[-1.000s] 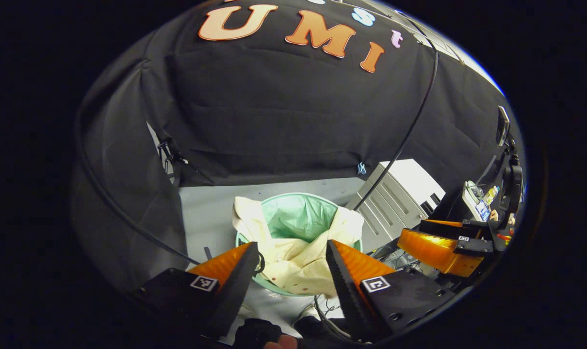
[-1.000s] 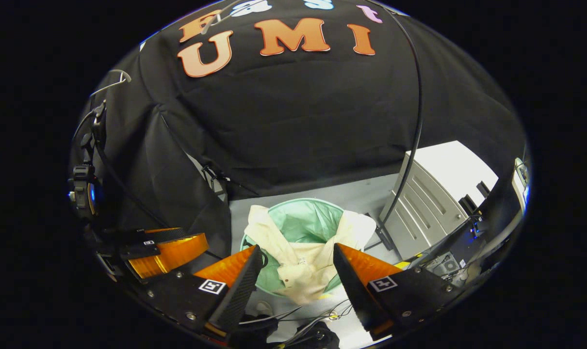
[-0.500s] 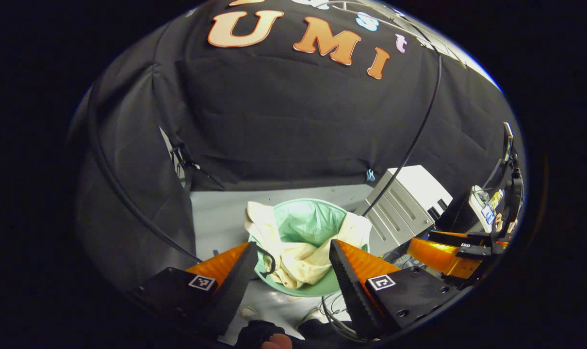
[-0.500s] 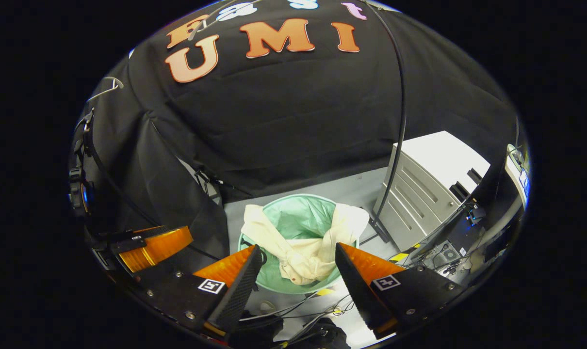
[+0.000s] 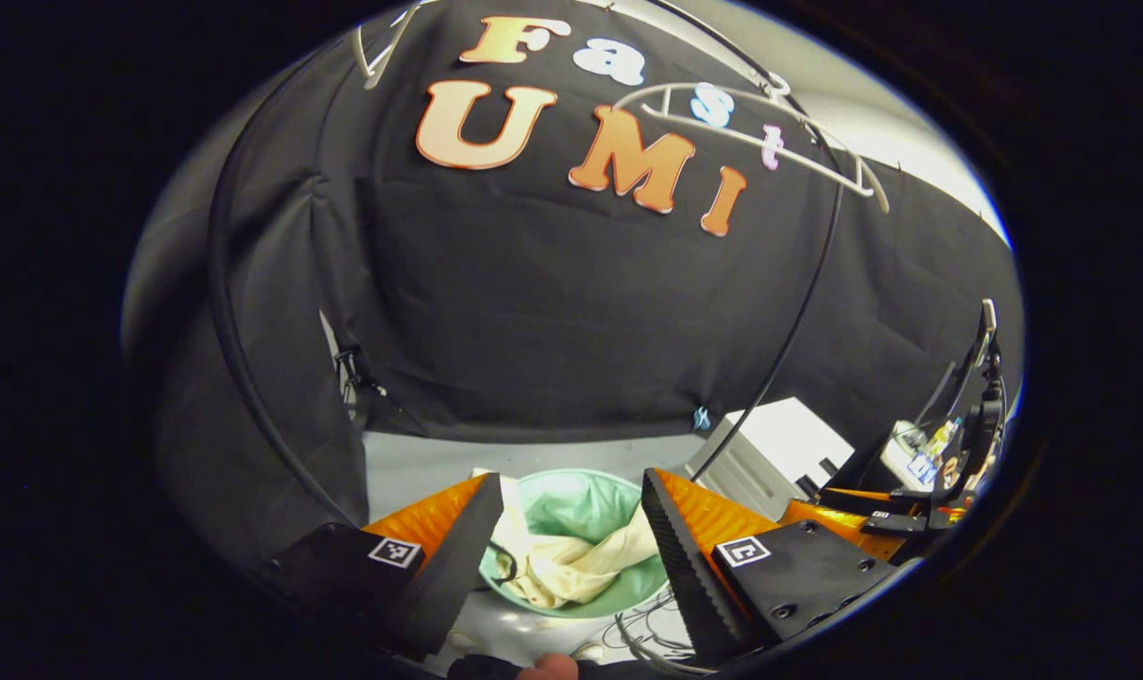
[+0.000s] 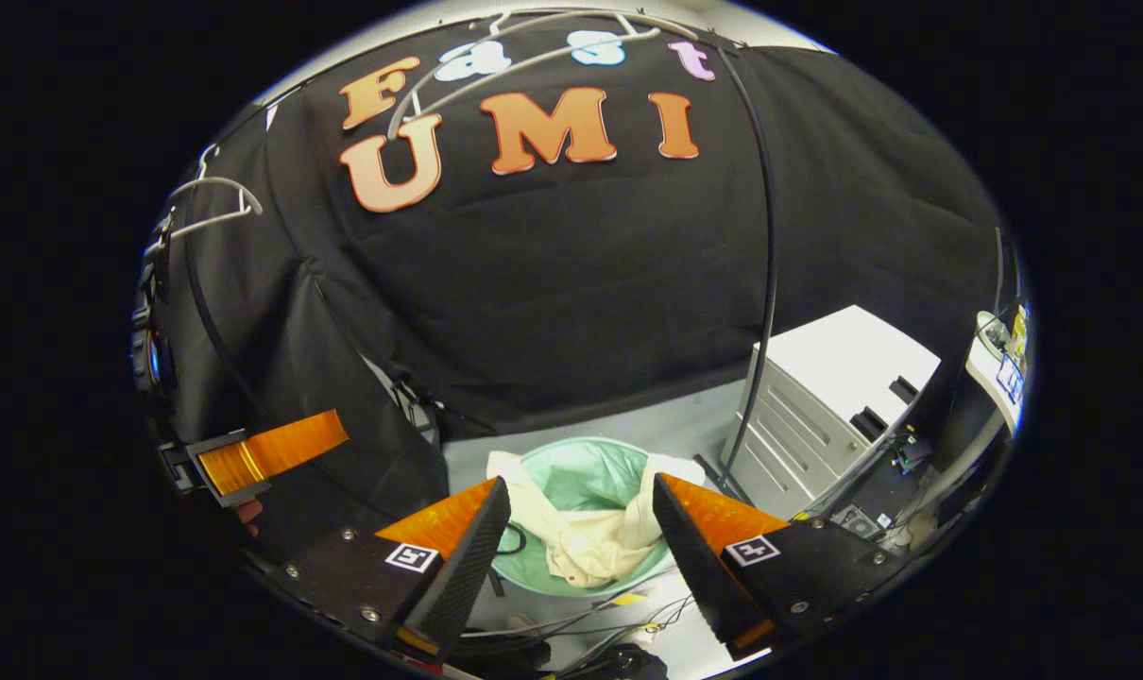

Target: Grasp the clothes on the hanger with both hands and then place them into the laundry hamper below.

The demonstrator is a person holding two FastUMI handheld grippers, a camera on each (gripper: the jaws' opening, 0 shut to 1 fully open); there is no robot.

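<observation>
A cream garment (image 5: 571, 567) (image 6: 595, 543) lies in the green laundry hamper (image 5: 619, 597) (image 6: 534, 576) on the floor, draped over its rim on both sides. My left gripper (image 5: 562, 557) is open, well above the hamper, with nothing between its fingers. My right gripper (image 6: 576, 557) is open too and holds nothing. A bare white hanger (image 5: 751, 127) (image 6: 496, 57) hangs high against the black cloth. In the right gripper view the left gripper (image 6: 264, 453) shows at the left; in the left gripper view the right gripper (image 5: 874, 524) shows at the right.
A white drawer cabinet (image 6: 831, 397) (image 5: 770, 453) stands right of the hamper. A black cable (image 6: 770, 246) hangs down in front of the cloth. Loose cables (image 6: 609, 614) lie on the grey floor near the hamper. A second hanger (image 6: 208, 203) hangs at the left.
Both grippers have risen and tilted up, so the hamper with the garment looks smaller and lower, and the bare hanger has come into sight. Both stay open.
</observation>
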